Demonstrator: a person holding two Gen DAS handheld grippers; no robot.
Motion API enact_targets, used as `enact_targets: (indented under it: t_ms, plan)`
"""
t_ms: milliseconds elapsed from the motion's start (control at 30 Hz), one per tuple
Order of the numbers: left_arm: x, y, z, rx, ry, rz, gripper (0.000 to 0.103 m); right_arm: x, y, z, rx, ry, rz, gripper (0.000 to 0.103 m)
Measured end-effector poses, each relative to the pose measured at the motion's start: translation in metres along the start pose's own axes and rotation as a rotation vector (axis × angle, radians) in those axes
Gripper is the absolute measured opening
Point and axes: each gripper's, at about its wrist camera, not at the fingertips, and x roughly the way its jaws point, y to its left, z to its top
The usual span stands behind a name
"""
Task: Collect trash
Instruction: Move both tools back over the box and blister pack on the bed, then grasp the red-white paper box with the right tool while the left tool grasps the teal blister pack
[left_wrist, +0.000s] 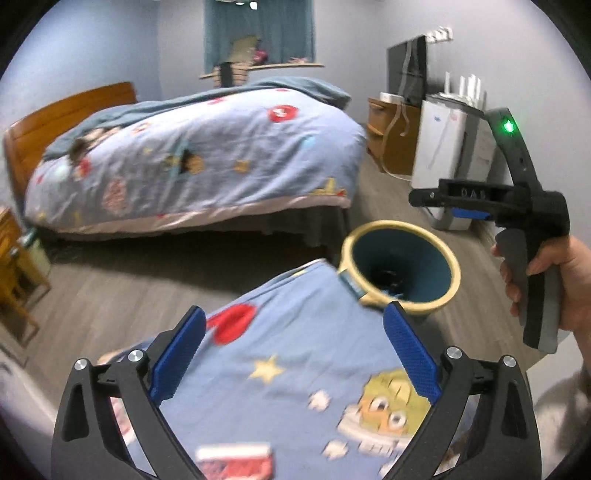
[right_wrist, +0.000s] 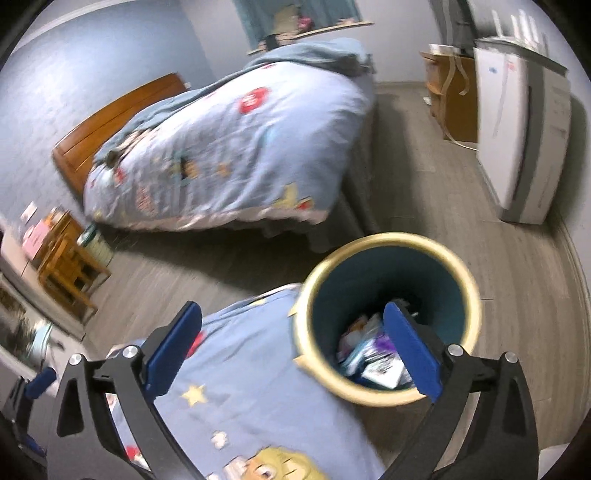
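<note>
Both the left claw (left_wrist: 295, 354) and the right claw (right_wrist: 291, 350) are being held spread and empty, the wrapper-filled bin (right_wrist: 388, 397) sitting at two o'clock beside the quilt (right_wrist: 258, 387), seemingly within dropping reach.

A home bedroom: ahead of the gripper stands a wooden-headboard bed (left_wrist: 70, 110) under a pale blue cartoon-print quilt (left_wrist: 207, 158), with a teal-curtained window (left_wrist: 258, 33) beyond and grey plank flooring (left_wrist: 122, 291).

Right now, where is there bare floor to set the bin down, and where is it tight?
Bare floor runs between the bed and the white unit, beyond the bin. Another strip lies between the bed and the near quilt. It is crowded by the wooden chair.
</note>
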Motion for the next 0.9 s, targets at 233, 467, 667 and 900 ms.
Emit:
enact_targets:
  t_ms: [233, 467, 667, 900]
  plan:
    - [-0.064, 0.075, -0.056, -0.192, -0.011, 0.12, 0.096, 0.0, 0.086, -0.057, -0.241, 0.084, -0.001, 0.097]
    - [-0.093, 0.115, -0.087, -0.286, -0.016, 0.182, 0.096, 0.008, 0.135, -0.129, -0.241, 0.23, 0.103, 0.097]
    - [-0.101, 0.127, -0.093, -0.293, -0.031, 0.208, 0.096, 0.039, 0.174, -0.175, -0.315, 0.351, 0.128, 0.091]
    - [-0.099, 0.14, -0.1, -0.299, -0.014, 0.215, 0.096, 0.087, 0.191, -0.207, -0.318, 0.485, 0.131, 0.08]
